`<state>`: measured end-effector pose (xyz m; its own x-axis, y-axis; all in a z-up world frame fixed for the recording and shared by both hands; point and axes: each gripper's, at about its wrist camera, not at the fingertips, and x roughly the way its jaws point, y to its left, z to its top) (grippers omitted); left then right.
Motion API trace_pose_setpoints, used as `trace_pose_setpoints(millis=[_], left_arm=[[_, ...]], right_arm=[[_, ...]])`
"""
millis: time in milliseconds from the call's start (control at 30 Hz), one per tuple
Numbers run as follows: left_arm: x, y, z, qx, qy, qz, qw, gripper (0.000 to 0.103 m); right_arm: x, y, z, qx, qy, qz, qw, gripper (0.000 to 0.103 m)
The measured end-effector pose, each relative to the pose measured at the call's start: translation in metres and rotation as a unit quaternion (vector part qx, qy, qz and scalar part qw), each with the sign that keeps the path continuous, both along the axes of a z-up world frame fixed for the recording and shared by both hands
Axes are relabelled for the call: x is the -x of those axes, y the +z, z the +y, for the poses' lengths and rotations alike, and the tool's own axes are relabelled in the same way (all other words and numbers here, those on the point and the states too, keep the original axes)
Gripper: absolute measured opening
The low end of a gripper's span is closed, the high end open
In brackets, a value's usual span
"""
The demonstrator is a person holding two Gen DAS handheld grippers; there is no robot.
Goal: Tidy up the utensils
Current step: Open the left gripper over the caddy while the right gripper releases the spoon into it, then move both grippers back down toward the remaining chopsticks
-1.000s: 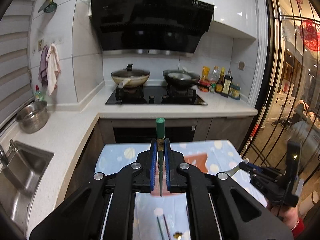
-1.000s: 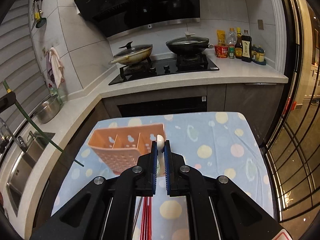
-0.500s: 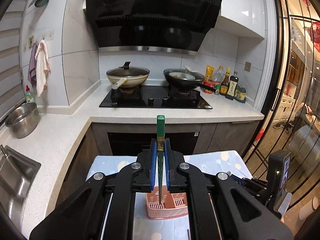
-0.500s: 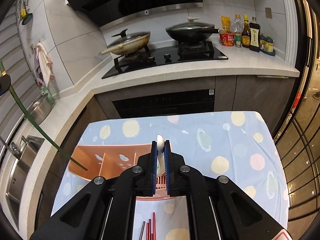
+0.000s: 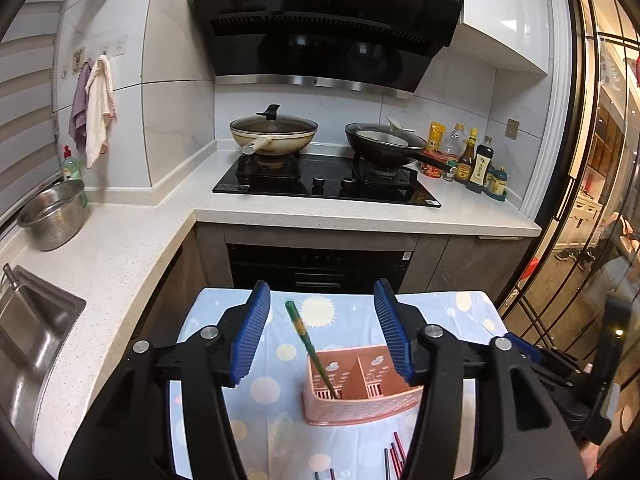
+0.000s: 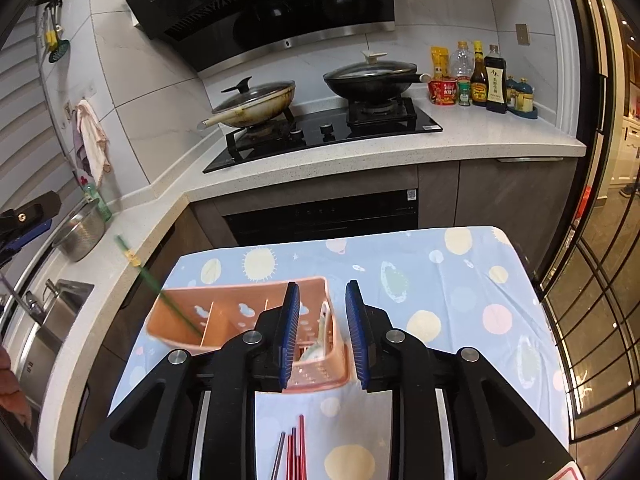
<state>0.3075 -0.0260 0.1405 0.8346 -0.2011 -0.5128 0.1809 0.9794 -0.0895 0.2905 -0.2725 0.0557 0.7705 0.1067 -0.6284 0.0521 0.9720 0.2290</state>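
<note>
A pink slotted utensil holder [image 5: 360,396] stands on the dotted blue tablecloth [image 5: 328,316]. A green chopstick [image 5: 310,350] leans in its left compartment; it also shows blurred in the right wrist view [image 6: 168,300]. My left gripper [image 5: 320,332] is open and empty above the holder. My right gripper [image 6: 322,330] is open above the holder's [image 6: 240,312] right compartment, where a white spoon [image 6: 320,336] stands between the jaws, untouched. Red chopsticks [image 6: 296,452] lie on the cloth near the holder's front.
Behind the table is a counter with a black hob [image 5: 328,184], two lidded pans [image 5: 274,130] and sauce bottles [image 5: 476,160]. A steel colander [image 5: 54,214] and a sink [image 5: 28,336] are at left. A glass door [image 6: 592,240] is at right.
Both grippers opened. The green chopstick left my left gripper and now leans in the holder. The white spoon left my right gripper and stands in the holder's right compartment.
</note>
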Motion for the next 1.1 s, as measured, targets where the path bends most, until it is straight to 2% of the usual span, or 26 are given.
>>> trace_pose_setpoints(millis=[167, 300, 400, 533, 733, 933, 1100], left_arm=[[0.032, -0.001, 0.020, 0.010, 0.010, 0.009, 0.9999, 0.057], [0.068, -0.014, 0.032, 0.006, 0.012, 0.024, 0.9996, 0.058], [0.099, -0.035, 0.038, -0.008, 0.010, 0.042, 0.9990, 0.059], [0.137, -0.075, 0.043, -0.012, 0.005, 0.088, 0.9960, 0.059], [0.191, -0.136, 0.037, -0.039, -0.020, 0.139, 0.9893, 0.059], [0.224, -0.184, 0.030, -0.056, -0.042, 0.183, 0.9806, 0.058], [0.232, -0.213, 0.019, -0.065, -0.051, 0.205, 0.9753, 0.058]], right_arm=[[0.051, 0.005, -0.004, 0.000, -0.001, -0.001, 1.000, 0.026], [0.103, -0.003, -0.003, 0.002, 0.003, 0.012, 1.000, 0.028], [0.146, -0.017, 0.003, 0.011, 0.004, 0.029, 1.000, 0.029], [0.193, -0.045, 0.015, 0.013, 0.012, 0.061, 0.998, 0.029], [0.247, -0.086, 0.039, 0.034, 0.022, 0.098, 0.994, 0.029], [0.277, -0.117, 0.052, 0.030, 0.028, 0.135, 0.990, 0.029], [0.286, -0.125, 0.057, 0.026, 0.028, 0.141, 0.989, 0.029]])
